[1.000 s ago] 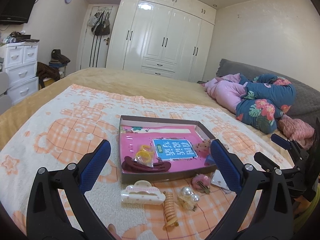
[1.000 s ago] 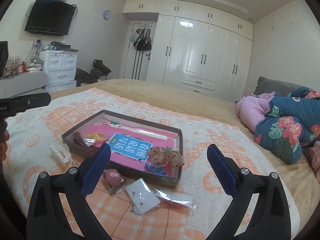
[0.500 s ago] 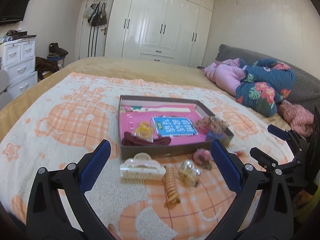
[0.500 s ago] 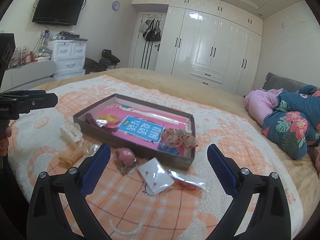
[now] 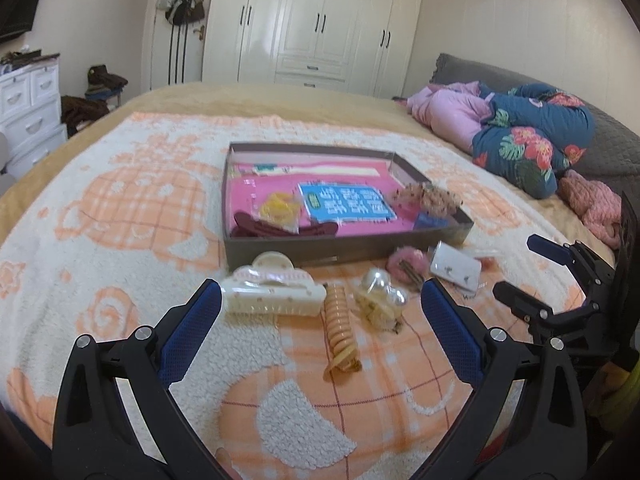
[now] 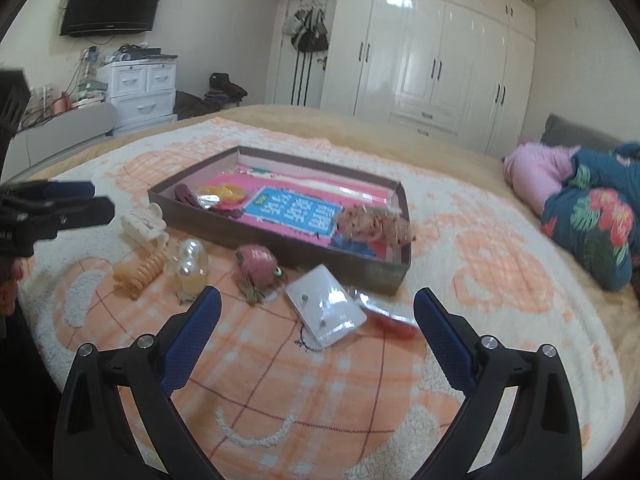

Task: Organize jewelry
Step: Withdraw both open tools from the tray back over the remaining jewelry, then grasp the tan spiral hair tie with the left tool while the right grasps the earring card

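A shallow brown box (image 5: 320,250) (image 6: 280,250) with a pink lining sits on the blanket and holds a yellow ring pack, a dark red clip and a brown frilly piece. In front of it lie a cream claw clip (image 5: 274,294) (image 6: 142,226), an orange spiral tie (image 5: 340,332) (image 6: 140,272), a pearl clip (image 5: 380,296) (image 6: 192,264), a pink fuzzy clip (image 5: 406,264) (image 6: 258,266), an earring card (image 5: 456,268) (image 6: 326,312) and a small red packet (image 6: 390,314). My left gripper (image 5: 320,316) is open, low over the clips. My right gripper (image 6: 316,320) is open over the earring card.
An orange-and-white blanket (image 5: 120,220) covers the bed. Folded pink and blue floral bedding (image 5: 520,136) lies at the right. White wardrobes (image 6: 432,52) stand behind, white drawers (image 6: 140,88) and a wall television (image 6: 110,2) at the left.
Both grippers have moved forward and down toward the loose items in front of the box. Both stay open and empty.
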Motion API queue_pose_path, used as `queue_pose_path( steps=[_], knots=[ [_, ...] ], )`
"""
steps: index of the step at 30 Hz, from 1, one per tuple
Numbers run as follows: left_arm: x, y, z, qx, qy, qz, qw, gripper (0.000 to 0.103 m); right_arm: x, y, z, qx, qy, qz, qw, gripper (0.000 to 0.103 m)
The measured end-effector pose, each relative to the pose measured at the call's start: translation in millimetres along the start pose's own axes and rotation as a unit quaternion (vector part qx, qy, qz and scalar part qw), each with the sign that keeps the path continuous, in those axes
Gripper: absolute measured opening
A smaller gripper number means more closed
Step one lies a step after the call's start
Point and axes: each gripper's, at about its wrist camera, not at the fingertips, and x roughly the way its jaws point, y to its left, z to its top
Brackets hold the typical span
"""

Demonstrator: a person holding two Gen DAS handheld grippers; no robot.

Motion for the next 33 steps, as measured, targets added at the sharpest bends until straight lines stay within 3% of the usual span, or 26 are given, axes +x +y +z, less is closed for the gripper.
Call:
queue_pose_path(
  steps=[9, 15, 23, 28, 31, 33],
  knots=[
    [22, -2, -11, -0.002, 0.048, -0.024, 0.9985, 0.091, 21, -16, -12, 0.033, 0.046, 0.004, 0.998, 0.077],
    [36, -1, -17, -0.006, 0.073, -0.035, 0.9967, 0.077, 32, -18, -16, 0.037, 0.061, 0.009, 0.997, 0.069],
    [47, -1, -23, -0.014, 0.098, -0.049, 0.9939, 0.055, 47, -12, -15, 0.013, 0.074, 0.009, 0.997, 0.068],
    [53, -5, -25, -0.010, 0.106, -0.058, 0.9926, 0.047, 58, -8, -12, -0.001, 0.080, 0.004, 0.997, 0.067],
    [55, -6, -25, -0.011, 0.110, -0.062, 0.9920, 0.046, 64, -5, -11, -0.006, 0.082, 0.003, 0.997, 0.062],
    [55, -7, -26, -0.008, 0.111, -0.063, 0.9918, 0.039, 66, -4, -12, -0.007, 0.084, 0.004, 0.996, 0.054]
  ],
)
